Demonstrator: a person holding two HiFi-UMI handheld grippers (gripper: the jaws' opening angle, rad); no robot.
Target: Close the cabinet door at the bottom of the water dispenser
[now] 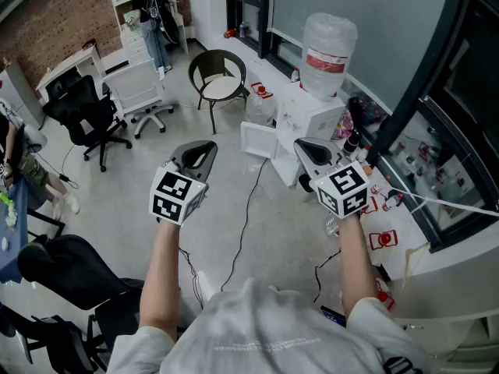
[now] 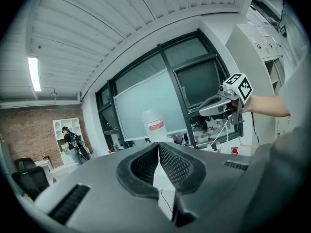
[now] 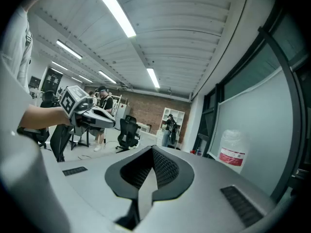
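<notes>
The white water dispenser (image 1: 313, 117) stands against the window wall with a large bottle (image 1: 328, 44) on top. Its bottom cabinet door (image 1: 257, 140) hangs open toward the left, low over the floor. Both grippers are held up in front of me and point at the dispenser. My left gripper (image 1: 206, 149) is shut and holds nothing, left of the door. My right gripper (image 1: 307, 148) is shut and empty, over the dispenser's near side. The left gripper view has shut jaws (image 2: 158, 145), the bottle (image 2: 154, 125) and the right gripper (image 2: 216, 106). The right gripper view has shut jaws (image 3: 152, 150) and the bottle (image 3: 231, 149).
A round wicker chair (image 1: 218, 75) stands left of the dispenser, with a white office chair (image 1: 140, 92) and a black one (image 1: 87, 119) further left. A black cable (image 1: 248, 209) runs across the floor. A cluttered ledge (image 1: 390, 201) is at the right. A person (image 1: 152, 22) stands far off.
</notes>
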